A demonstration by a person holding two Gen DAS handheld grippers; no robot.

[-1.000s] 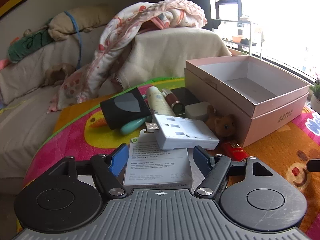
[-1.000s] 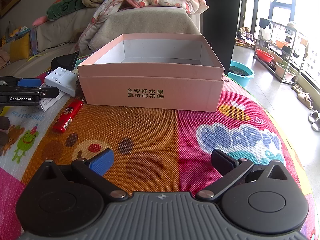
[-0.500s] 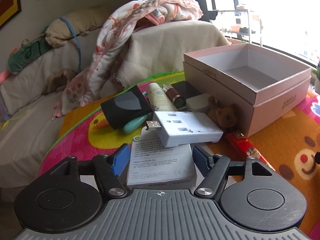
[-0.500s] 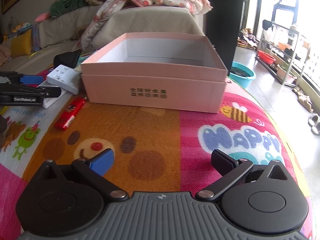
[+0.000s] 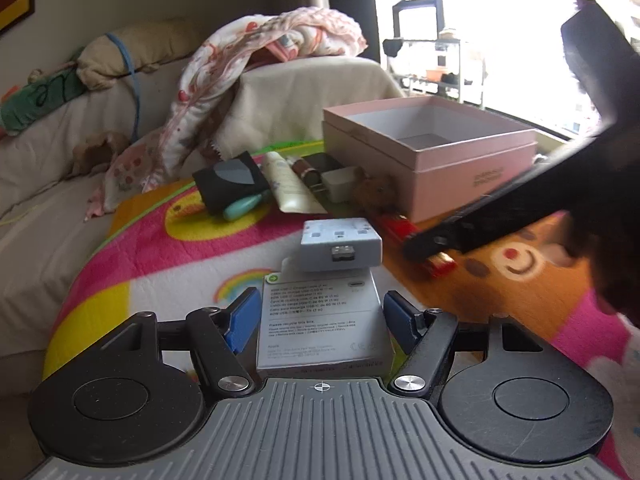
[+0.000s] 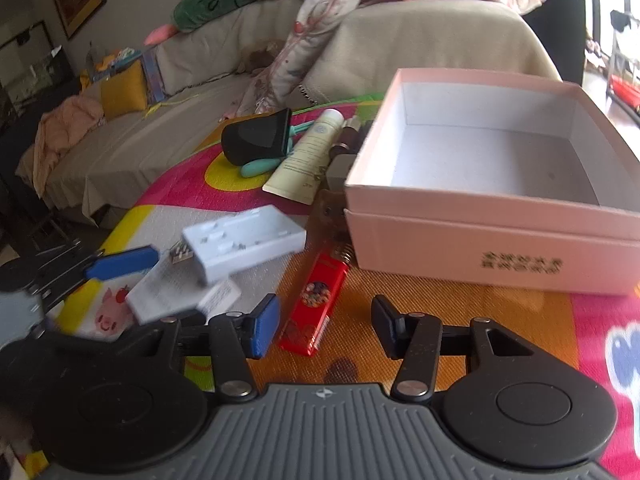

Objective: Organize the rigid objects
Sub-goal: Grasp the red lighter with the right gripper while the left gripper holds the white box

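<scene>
left claw (image 5: 318, 316) clamps small white carton (image 5: 322, 322); right claw (image 6: 324, 326) closing, half-open around red lighter (image 6: 316, 300).

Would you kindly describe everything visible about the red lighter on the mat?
The red lighter is a slim, glossy plastic stick with a round printed picture on its side and a metal top. It lies flat on the colourful mat, its metal end close to the pink box, possibly touching. Its near end sits between the right gripper fingers, which have just been closing and do not yet press it.
</scene>
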